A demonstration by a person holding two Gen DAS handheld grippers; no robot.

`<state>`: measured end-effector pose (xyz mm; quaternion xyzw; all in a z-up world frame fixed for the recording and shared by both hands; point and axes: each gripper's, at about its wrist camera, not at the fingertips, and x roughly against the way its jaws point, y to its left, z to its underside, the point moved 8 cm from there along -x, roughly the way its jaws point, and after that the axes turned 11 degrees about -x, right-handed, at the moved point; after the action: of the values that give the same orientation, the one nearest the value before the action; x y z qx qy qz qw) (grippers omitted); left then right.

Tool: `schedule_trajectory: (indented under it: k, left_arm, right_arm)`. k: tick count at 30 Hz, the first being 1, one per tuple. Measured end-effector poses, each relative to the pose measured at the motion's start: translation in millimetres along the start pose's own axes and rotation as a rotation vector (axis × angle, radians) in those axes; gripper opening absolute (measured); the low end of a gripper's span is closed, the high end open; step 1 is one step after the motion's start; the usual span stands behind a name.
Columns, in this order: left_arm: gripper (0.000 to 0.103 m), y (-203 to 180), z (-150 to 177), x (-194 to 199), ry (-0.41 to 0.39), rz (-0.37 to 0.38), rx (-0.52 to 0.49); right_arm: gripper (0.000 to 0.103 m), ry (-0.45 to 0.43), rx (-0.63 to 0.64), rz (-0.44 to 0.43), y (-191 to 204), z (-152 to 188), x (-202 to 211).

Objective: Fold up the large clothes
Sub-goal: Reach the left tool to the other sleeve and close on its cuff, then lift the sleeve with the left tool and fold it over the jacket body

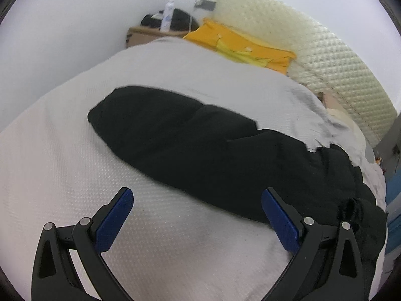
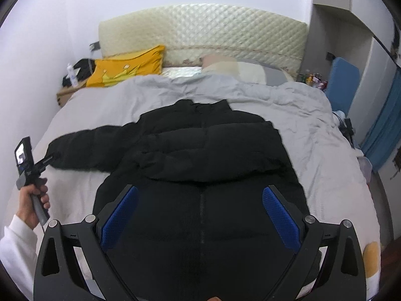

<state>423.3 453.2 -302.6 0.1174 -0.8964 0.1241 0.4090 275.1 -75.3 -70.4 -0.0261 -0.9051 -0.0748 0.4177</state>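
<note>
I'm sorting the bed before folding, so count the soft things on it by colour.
Black: 1, jacket
Orange: 1, pillow
Grey: 1, duvet
Beige and grey: 1, pillow
Total: 4

A black puffer jacket (image 2: 200, 165) lies flat on the bed (front up, zipped), one sleeve folded across its chest.
</note>
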Motion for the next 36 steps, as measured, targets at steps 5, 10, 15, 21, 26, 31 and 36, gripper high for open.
schedule_trajectory:
  k: [5, 10, 15, 21, 26, 31, 36]
  left_arm:
    - [0.101, 30.7, -2.0, -34.9, 0.019, 0.027, 0.099]
    - [0.101, 56.2, -6.7, -70.6, 0.038, 0.045, 0.172]
    - [0.101, 88.6, -14.5, -99.2, 0.005, 0.055, 0.280]
    - [0.100, 116.6, -35.1, -136.4, -0.026, -0.016, 0.313]
    - [0.094, 142.4, -47.4, -158.3, -0.092, 0.014, 0.434]
    - [0.051, 153.5, -63.9, -157.6, -0.161, -0.015, 0.427]
    - [0.021, 135.8, -83.2, -133.9, -0.173, -0.071, 0.325]
  right_arm:
    - [0.099, 0.020, 0.017, 0.011, 17.8, 7.4, -15.5]
    - [0.099, 0.117, 0.024, -0.018, 31.8, 32.4, -38.9]
    - [0.099, 0.116, 0.028, -0.026, 28.7, 44.7, -70.0]
    - [0.099, 0.126, -0.015, 0.007, -12.5, 58.6, -120.2]
    - [0.099, 0.053, -0.023, 0.030, -39.2, 55.5, -127.0]
    - [0.099, -0.021, -0.039, 0.003, -63.0, 50.6, -126.1]
    - [0.099, -0.066, -0.050, -0.041, -79.5, 43.8, -120.7]
